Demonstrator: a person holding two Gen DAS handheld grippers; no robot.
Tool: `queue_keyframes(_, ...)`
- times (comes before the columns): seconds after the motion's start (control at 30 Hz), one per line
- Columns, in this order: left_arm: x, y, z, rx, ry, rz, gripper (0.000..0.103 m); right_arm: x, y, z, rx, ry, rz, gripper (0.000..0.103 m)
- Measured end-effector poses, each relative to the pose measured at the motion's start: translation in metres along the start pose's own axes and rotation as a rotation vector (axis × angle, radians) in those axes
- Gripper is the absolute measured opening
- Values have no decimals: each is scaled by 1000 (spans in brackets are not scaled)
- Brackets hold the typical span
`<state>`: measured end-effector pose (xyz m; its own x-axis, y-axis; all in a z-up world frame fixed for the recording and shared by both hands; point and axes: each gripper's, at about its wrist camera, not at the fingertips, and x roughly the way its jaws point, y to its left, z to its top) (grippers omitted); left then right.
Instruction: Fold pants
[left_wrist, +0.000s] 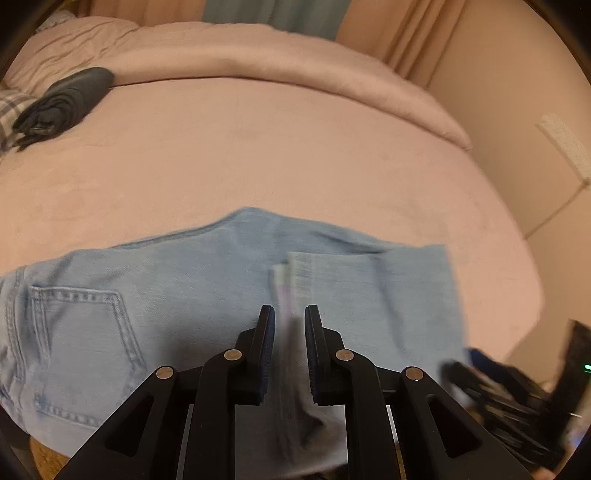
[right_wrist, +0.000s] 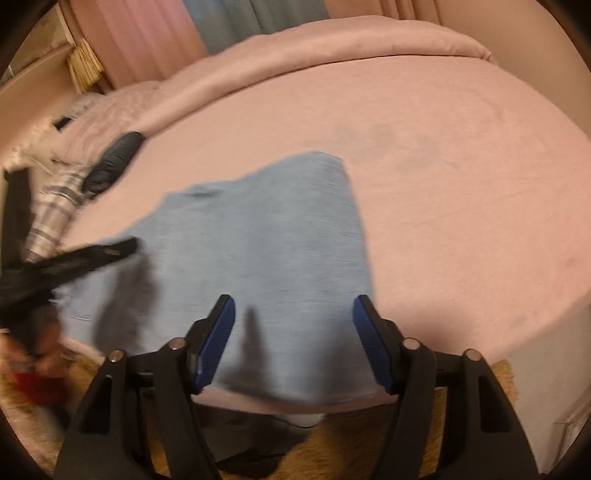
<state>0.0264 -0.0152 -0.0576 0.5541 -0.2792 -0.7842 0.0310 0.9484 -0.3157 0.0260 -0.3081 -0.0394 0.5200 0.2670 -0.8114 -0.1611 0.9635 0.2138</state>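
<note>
We judge the light-blue denim pants (left_wrist: 207, 295), lying partly folded on the near edge of the pink bedspread (left_wrist: 258, 147), to be limp yet fairly heavy and non-slippery, best gripped at a hem or a doubled seam. The left gripper (left_wrist: 290, 314) points toward 12 o'clock, jaws narrowed on the pale hem strip (left_wrist: 291, 280) between its pads. The right gripper (right_wrist: 293, 306) hovers low over the denim's 6 o'clock edge, jaws wide and holding nothing.
</note>
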Motion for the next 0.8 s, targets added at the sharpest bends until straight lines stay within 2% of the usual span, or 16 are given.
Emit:
queue_keyframes(0.1, -8, -13, -9, 22, -9, -80, 12, 9, 3, -4, -37, 0, -37, 55)
queue_keyframes(0.2, 2, -32, -17, 70, 9, -101, 12, 10, 4, -7, -76, -6, -65, 55)
queue_keyframes(0.37, 37, -37, -36, 76, 106, -32, 12, 14, 2, -8, -85, -16, -68, 56)
queue_keyframes(0.5, 42, -39, -48, 88, 35, 4, 12, 17, 0, -8, -81, -17, -60, 57)
queue_keyframes(0.67, 43, -40, -47, 67, 46, 0, 12, 18, 0, -2, -74, -16, -60, 57)
queue_keyframes(0.73, 39, -32, -48, 58, 48, -10, 12, 19, 0, 4, -63, -13, -55, 54)
queue_keyframes(0.8, 35, -30, -49, 56, 49, -12, 12, 15, -5, 14, -34, -25, -28, 47)
